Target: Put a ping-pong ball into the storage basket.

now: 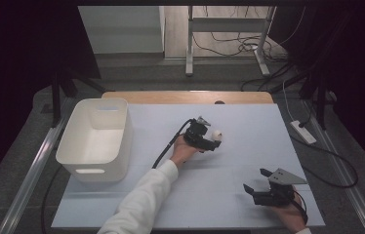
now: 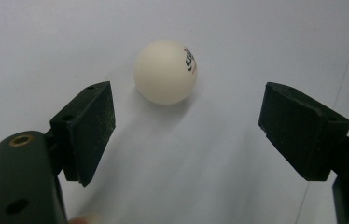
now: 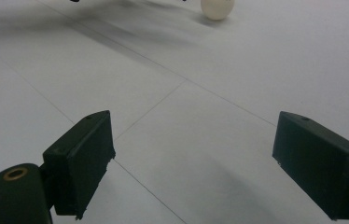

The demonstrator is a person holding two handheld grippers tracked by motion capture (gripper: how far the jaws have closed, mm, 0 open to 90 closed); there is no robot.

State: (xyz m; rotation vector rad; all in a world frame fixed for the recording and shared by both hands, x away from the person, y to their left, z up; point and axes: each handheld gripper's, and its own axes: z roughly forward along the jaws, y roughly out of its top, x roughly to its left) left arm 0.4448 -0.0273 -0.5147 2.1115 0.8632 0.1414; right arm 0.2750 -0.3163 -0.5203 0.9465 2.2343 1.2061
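A white ping-pong ball (image 1: 216, 133) with a small dark print lies on the pale table sheet (image 1: 229, 170), near the middle. My left gripper (image 1: 213, 140) hovers just short of it, jaws open. In the left gripper view the ball (image 2: 165, 71) rests a little beyond the two black pads (image 2: 91, 128), apart from both. My right gripper (image 1: 257, 181) rests open near the front right of the sheet, nothing between its jaws. From the right gripper view the ball (image 3: 217, 8) sits far off at the top edge.
A white plastic bin (image 1: 96, 138) stands at the left side of the table. A wooden strip (image 1: 188, 97) runs along the far edge. Cables and a table frame lie on the floor beyond. A power strip (image 1: 303, 132) sits off the right side.
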